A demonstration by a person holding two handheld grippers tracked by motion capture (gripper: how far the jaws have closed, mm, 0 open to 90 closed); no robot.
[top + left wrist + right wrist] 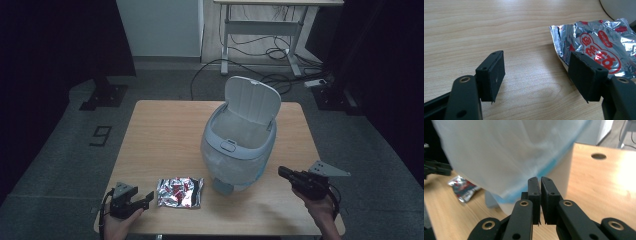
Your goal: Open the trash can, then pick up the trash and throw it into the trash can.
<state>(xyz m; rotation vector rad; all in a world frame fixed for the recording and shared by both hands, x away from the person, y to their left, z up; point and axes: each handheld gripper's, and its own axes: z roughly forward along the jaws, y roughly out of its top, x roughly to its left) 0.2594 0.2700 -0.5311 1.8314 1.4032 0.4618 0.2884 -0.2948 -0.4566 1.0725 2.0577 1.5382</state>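
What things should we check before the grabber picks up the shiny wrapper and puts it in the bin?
1. Bin lid up: ok, it stands open above the bin.
2. Left gripper open: ok, its jaws stand wide apart with nothing between them.
3. Wrapper within reach: ok, it lies flat on the table just ahead of the left gripper, beside one jaw.
4. Wrapper lined up between the jaws: not ok, it sits off to one side.
5. Right gripper out of the way: ok, it is on the bin's other side, jaws nearly together and holding nothing.
6. Room inside the bin: cannot tell.
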